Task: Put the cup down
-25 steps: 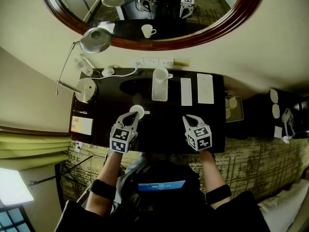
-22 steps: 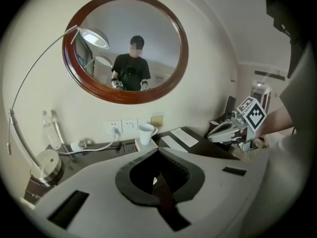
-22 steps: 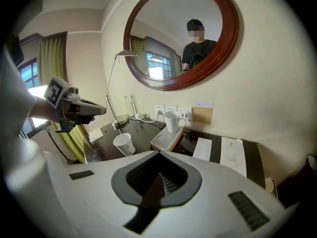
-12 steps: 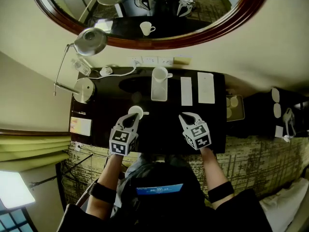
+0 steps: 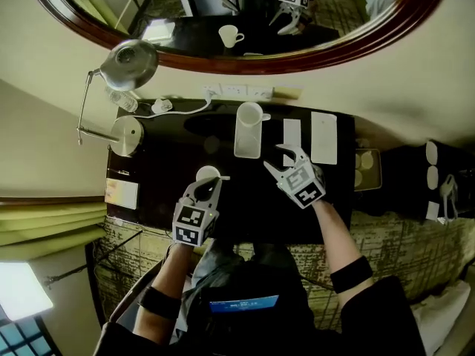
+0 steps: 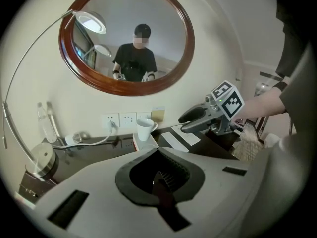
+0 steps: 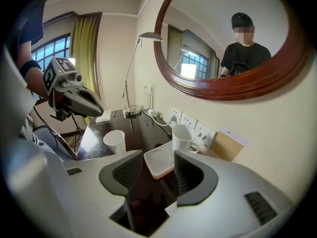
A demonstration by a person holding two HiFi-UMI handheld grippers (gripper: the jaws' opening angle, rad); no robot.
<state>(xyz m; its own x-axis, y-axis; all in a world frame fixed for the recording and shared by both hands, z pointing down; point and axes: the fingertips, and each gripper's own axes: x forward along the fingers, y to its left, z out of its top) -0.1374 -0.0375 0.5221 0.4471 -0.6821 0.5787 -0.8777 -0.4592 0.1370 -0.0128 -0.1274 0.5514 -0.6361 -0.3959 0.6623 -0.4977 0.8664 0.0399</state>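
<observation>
From the head view, can see the paper cup [image 5: 208, 174] upright on the dark desk [image 5: 156, 162], with the left gripper [image 5: 208, 188] close behind its near side; hard to tell from this height whether touching the rim or just clear of it. Also shows the right gripper [image 5: 283, 158] off to the right, well apart from the paper cup, aimed toward the white tray [image 5: 246, 148] carrying a mug [image 5: 250, 114]. In the left gripper view, find the pads pressed fully together with nothing caught between them, and no paper cup anywhere in frame, only the mug and the right gripper farther off. In the right gripper view, find jaws partly spread, having just been opening, nothing gripped, only the tray's corner showing through the gap farther along the desk; off to the side, the paper cup standing free on the desk, left gripper hanging above it and apart. Judging from that, looks finished as a setting-down: released, steady on its base, nothing plainly left except drawing the left gripper clear.
</observation>
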